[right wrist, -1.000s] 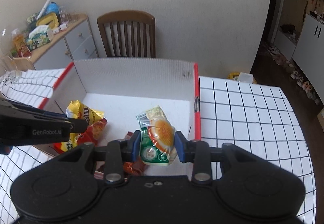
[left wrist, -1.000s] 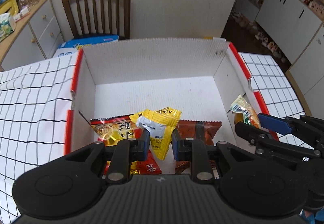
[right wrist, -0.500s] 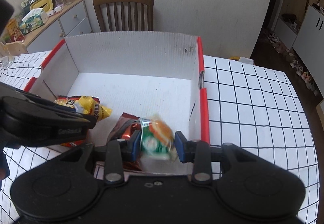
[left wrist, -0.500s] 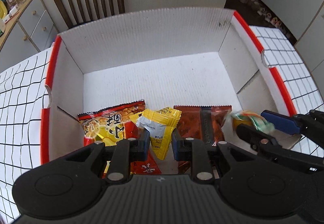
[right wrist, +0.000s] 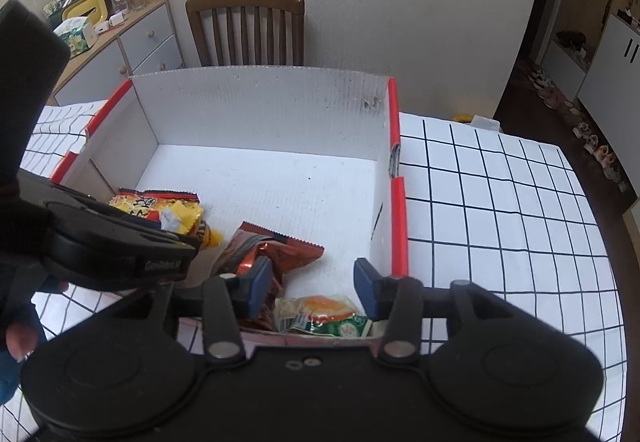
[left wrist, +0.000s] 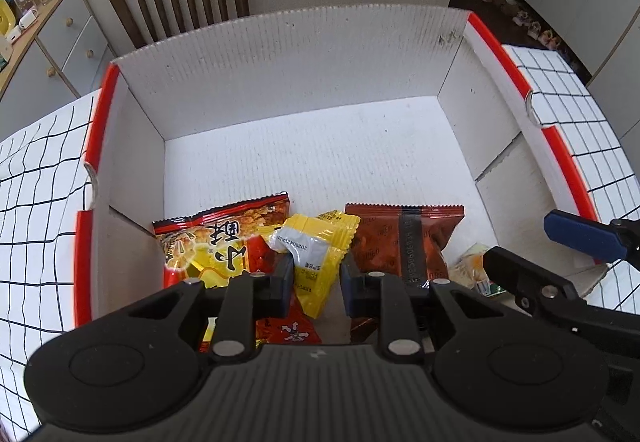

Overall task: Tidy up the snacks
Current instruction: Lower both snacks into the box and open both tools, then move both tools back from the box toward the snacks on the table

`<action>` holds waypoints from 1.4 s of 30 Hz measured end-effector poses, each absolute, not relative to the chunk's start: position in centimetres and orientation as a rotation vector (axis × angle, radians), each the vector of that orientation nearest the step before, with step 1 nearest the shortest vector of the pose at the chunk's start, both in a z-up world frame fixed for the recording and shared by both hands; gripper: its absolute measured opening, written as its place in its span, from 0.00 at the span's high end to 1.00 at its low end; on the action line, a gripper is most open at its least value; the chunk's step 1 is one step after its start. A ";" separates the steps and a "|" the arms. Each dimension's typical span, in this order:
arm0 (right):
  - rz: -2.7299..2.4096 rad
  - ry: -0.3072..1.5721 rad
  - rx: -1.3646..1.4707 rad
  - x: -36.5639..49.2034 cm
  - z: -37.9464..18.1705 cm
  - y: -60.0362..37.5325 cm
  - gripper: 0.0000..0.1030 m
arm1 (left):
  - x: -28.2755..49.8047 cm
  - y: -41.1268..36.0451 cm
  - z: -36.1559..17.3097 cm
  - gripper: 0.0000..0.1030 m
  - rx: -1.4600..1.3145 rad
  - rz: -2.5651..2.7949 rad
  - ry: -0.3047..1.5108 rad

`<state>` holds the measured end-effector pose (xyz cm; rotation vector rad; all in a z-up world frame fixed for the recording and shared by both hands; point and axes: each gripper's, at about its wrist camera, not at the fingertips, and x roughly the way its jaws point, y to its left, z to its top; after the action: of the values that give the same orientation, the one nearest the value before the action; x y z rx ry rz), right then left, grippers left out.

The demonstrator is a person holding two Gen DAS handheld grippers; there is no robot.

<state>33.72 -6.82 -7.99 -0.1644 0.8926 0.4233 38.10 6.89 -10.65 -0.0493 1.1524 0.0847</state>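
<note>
While the left gripper is clamping a yellow packet above the box, the right gripper's jaws are gaping, green packet lying inside for sorting.

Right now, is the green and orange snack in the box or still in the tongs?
In the box. The green and orange snack lies on the box floor, and the right tongs stand open above it.

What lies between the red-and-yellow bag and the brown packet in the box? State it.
The yellow packet, clamped in the left gripper, sits between the red-and-yellow bag and the brown packet; the left wrist view shows it best.
</note>
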 end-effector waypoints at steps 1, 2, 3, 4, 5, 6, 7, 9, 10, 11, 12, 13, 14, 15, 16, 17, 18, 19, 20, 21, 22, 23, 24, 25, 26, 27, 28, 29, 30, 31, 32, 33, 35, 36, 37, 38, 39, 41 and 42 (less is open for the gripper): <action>0.423 0.885 -0.164 33.7 -7.8 -6.8 0.52 | 38.0 7.0 -10.4 0.77 -0.058 0.084 1.149; 0.423 0.875 -0.165 33.5 -7.5 -6.9 0.46 | 37.9 7.1 -10.2 0.77 -0.068 0.082 1.147; 0.419 0.864 -0.167 33.4 -7.3 -7.0 0.43 | 37.7 7.2 -10.0 0.77 -0.078 0.079 1.143; 0.420 0.856 -0.165 33.2 -7.0 -7.1 0.40 | 37.6 7.3 -9.7 0.77 -0.085 0.077 1.137; 0.423 0.851 -0.159 33.1 -6.7 -7.3 0.38 | 37.4 7.4 -9.5 0.77 -0.089 0.075 1.131; 0.425 0.846 -0.153 32.9 -6.4 -7.4 0.37 | 37.3 7.5 -9.3 0.77 -0.092 0.073 1.128; 0.428 0.840 -0.148 32.6 -6.2 -7.6 0.37 | 37.1 7.5 -9.1 0.77 -0.093 0.073 1.125; 0.431 0.823 -0.144 32.1 -5.6 -7.9 0.32 | 36.7 7.6 -8.6 0.77 -0.096 0.079 1.114; 0.429 0.815 -0.143 31.8 -5.3 -8.1 0.29 | 36.5 7.8 -8.3 0.77 -0.100 0.079 1.108; 0.431 0.809 -0.141 31.6 -5.0 -8.2 0.29 | 36.3 7.9 -8.0 0.77 -0.106 0.079 1.101; 0.434 0.806 -0.138 31.4 -4.7 -8.4 0.28 | 36.0 8.0 -7.7 0.77 -0.111 0.080 1.094; 0.437 0.803 -0.134 31.1 -4.5 -8.6 0.27 | 35.7 8.1 -7.3 0.77 -0.117 0.082 1.086; 0.440 0.800 -0.132 31.0 -4.2 -8.7 0.26 | 35.3 8.2 -6.9 0.77 -0.122 0.082 1.080; 0.444 0.794 -0.130 30.7 -3.9 -8.8 0.26 | 35.0 8.2 -6.5 0.77 -0.127 0.077 1.072; 0.449 0.787 -0.128 30.3 -3.6 -9.0 0.24 | 34.6 8.1 -6.1 0.77 -0.131 0.074 1.063; 0.454 0.781 -0.126 30.0 -3.3 -9.1 0.23 | 34.1 8.1 -5.6 0.77 -0.132 0.073 1.052; 0.459 0.776 -0.124 29.7 -2.9 -9.3 0.23 | 33.7 8.0 -5.1 0.77 -0.132 0.073 1.041; 0.465 0.771 -0.121 29.4 -2.6 -9.5 0.22 | 33.3 7.8 -4.7 0.77 -0.132 0.072 1.029; 0.473 0.769 -0.117 29.1 -2.3 -9.7 0.21 | 32.8 7.7 -4.2 0.77 -0.131 0.072 1.018; 0.480 0.766 -0.111 28.8 -2.0 -9.8 0.21 | 32.4 7.7 -3.7 0.77 -0.133 0.074 1.007; 0.489 0.763 -0.106 28.5 -1.7 -10.0 0.20 | 31.9 7.6 -3.3 0.77 -0.136 0.074 0.996; 0.494 0.759 -0.103 28.1 -1.4 -10.2 0.20 | 31.5 7.6 -2.8 0.77 -0.142 0.071 0.988; 0.499 0.753 -0.103 27.8 -1.1 -10.3 0.20 | 31.2 7.5 -2.4 0.77 -0.148 0.070 0.981; 0.506 0.748 -0.105 27.5 -0.8 -10.3 0.19 | 30.8 7.5 -2.1 0.77 -0.152 0.069 0.973; 0.511 0.742 -0.108 27.1 -0.6 -10.4 0.19 | 30.4 7.4 -1.7 0.77 -0.155 0.068 0.964; 0.514 0.738 -0.109 26.8 -0.4 -10.5 0.19 | 30.0 7.3 -1.4 0.77 -0.156 0.068 0.956; 0.520 0.734 -0.107 26.5 -0.1 -10.7 0.19 | 29.6 7.2 -1.1 0.77 -0.153 0.067 0.948; 0.526 0.730 -0.104 26.3 0.1 -10.8 0.19 | 29.2 7.1 -0.8 0.77 -0.149 0.066 0.939; 0.531 0.727 -0.101 26.0 0.3 -11.0 0.19 | 28.8 7.0 -0.5 0.77 -0.146 0.068 0.930; 0.534 0.723 -0.099 25.7 0.5 -11.1 0.18 | 28.4 7.0 -0.3 0.77 -0.145 0.068 0.923; 0.539 0.718 -0.096 25.5 0.6 -11.2 0.18 | 27.9 6.9 0.0 0.77 -0.148 0.069 0.914; 0.546 0.716 -0.091 25.2 0.8 -11.4 0.18 | 27.4 6.9 0.2 0.77 -0.151 0.071 0.905; 0.556 0.711 -0.082 24.6 1.1 -11.7 0.18 | 26.4 6.9 0.7 0.77 -0.157 0.068 0.888; 0.562 0.709 -0.078 24.3 1.3 -11.8 0.18 | 25.9 6.9 0.9 0.77 -0.160 0.063 0.882; 0.567 0.708 -0.076 24.1 1.4 -12.0 0.18 | 25.4 6.9 1.1 0.77 -0.163 0.061 0.877; 0.572 0.705 -0.075 23.8 1.6 -12.1 0.18 | 25.0 6.9 1.3 0.77 -0.165 0.057 0.872; 0.577 0.702 -0.075 23.5 1.7 -12.2 0.18 | 24.5 7.0 1.4 0.77 -0.168 0.053 0.868; 0.581 0.697 -0.074 22.8 1.9 -12.4 0.18 | 23.7 7.1 1.6 0.77 -0.173 0.049 0.860; 0.587 0.695 -0.073 22.4 2.0 -12.5 0.18 | 23.3 7.2 1.6 0.77 -0.177 0.047 0.856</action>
<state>22.43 -12.51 1.98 -0.0726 0.6947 0.5872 23.33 7.19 1.64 -0.1772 0.8560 0.0466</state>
